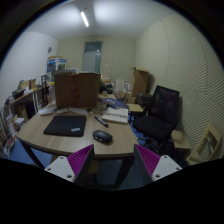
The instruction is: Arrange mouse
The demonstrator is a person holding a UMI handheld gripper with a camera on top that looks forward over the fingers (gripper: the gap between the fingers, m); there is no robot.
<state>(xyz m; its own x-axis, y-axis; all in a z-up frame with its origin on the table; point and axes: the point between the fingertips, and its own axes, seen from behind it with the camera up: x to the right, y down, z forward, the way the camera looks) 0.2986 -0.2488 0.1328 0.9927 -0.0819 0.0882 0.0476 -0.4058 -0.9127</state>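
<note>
A dark grey mouse (102,136) lies on the wooden table (60,145), to the right of a black mouse pad (65,125). My gripper (111,164) is well back from the table's front edge, with the mouse beyond the fingers. The two fingers (70,164) with magenta pads stand wide apart and hold nothing.
A cardboard box (76,90) stands at the back of the table, with papers and small items (115,113) to its right. A black office chair (160,115) is right of the table. Shelves with clutter (22,100) line the left wall.
</note>
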